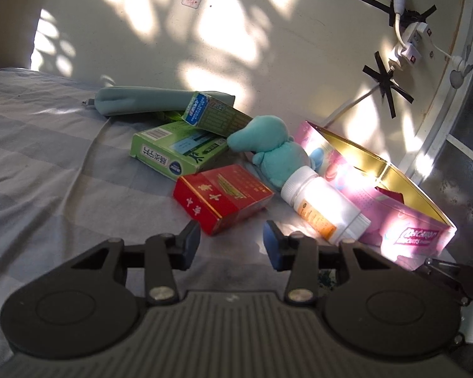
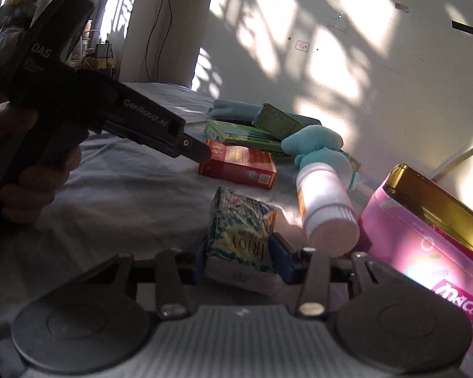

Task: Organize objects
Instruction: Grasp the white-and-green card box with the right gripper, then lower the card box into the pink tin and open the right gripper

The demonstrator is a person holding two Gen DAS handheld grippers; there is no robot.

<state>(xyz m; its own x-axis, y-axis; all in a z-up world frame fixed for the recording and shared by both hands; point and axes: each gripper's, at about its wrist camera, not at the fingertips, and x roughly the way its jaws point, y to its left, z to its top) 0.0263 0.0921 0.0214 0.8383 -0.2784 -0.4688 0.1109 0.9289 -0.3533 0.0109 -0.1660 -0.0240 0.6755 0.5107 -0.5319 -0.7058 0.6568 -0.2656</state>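
1. The bed [image 1: 47, 157], under a pale checked sheet, carries the clutter beside a sunlit wall.
2. The pink tin [image 2: 425, 245] stands open at the right.
3. A white bottle [image 2: 326, 208] lies against the tin, touching a teal plush toy [image 1: 268, 145].
4. The red box [image 1: 220, 198] lies just ahead of the left tool [image 1: 231, 242], whose jaws stand wide and empty.
5. The right tool [image 2: 239, 255] clamps a green patterned packet [image 2: 239, 230] upright, near the bottle.

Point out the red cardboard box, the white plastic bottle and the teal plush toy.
Red cardboard box [image 1: 222, 197], left wrist view, on its top face.
White plastic bottle [image 2: 326, 203], right wrist view, on its body.
Teal plush toy [image 1: 268, 145], left wrist view, on its head.
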